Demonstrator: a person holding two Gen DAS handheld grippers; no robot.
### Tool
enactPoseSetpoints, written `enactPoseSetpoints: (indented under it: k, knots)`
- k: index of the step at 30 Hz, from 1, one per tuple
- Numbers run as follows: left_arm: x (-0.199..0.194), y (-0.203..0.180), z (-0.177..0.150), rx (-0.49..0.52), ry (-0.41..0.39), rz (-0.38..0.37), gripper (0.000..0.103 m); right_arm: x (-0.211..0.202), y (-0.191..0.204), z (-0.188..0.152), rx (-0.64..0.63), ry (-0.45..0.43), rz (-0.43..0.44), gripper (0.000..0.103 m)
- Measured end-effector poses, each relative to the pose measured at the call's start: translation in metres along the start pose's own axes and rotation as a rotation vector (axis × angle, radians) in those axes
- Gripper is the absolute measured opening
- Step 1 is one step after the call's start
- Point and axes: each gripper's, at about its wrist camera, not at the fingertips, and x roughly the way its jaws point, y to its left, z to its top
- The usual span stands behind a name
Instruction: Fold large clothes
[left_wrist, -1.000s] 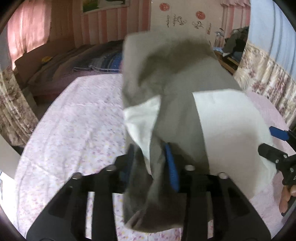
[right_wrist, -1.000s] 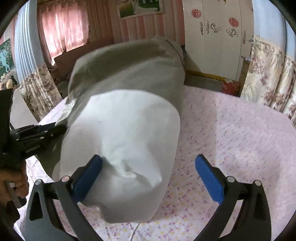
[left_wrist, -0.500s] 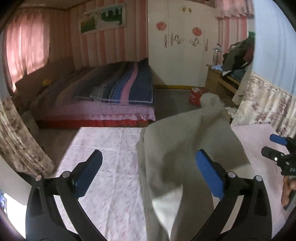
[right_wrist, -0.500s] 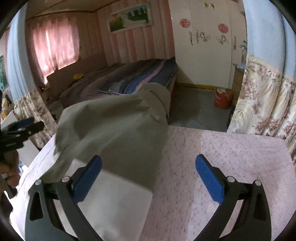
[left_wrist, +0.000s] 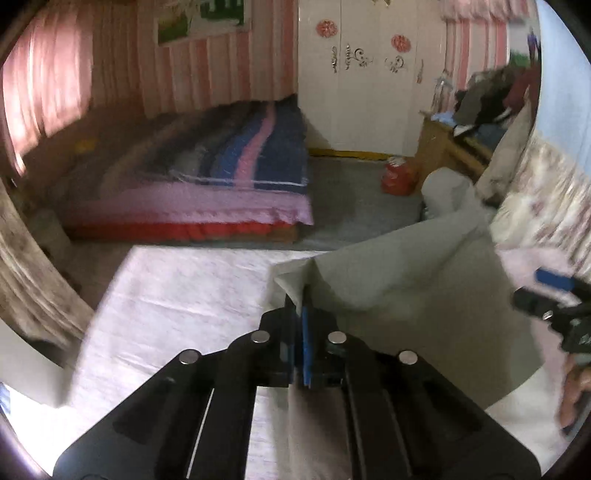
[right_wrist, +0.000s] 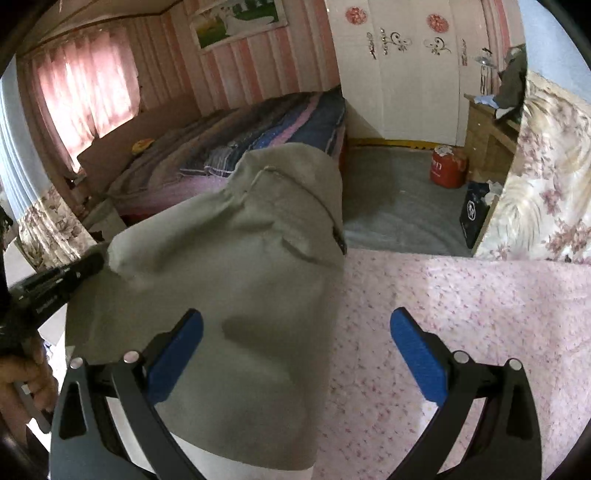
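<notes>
Rumpled grey garment (right_wrist: 236, 280) with white lining, edge pinched in left gripper (left_wrist: 300, 332); right gripper (right_wrist: 295, 354) gapes empty

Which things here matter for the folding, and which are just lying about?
For the job:
- grey garment
- pink floral sheet it lies on
- left hand-held gripper, shut on the garment's edge
- right hand-held gripper, open

Lying about:
- striped bed
- red container
- white wardrobe
- clothes pile

Bare pink sheet (right_wrist: 461, 295) right of the heaped grey garment (right_wrist: 258, 258)
</notes>
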Motion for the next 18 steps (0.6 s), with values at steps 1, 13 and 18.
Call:
enactPoseSetpoints:
  k: [1,13,18]
  knots:
    - [-0.003,0.003,0.003,0.018,-0.021,0.053,0.002,0.001,0.004,0.002,-0.007,-0.009,-0.002,0.101]
    - [0.045,0.01,-0.055,-0.026,0.086,0.208,0.06,0.033,0.029,-0.033,-0.214,-0.03,-0.144,0.101]
    - [0.038,0.008,-0.076,-0.071,0.097,0.19,0.068,0.051,0.02,-0.062,-0.286,-0.04,-0.19,0.101]
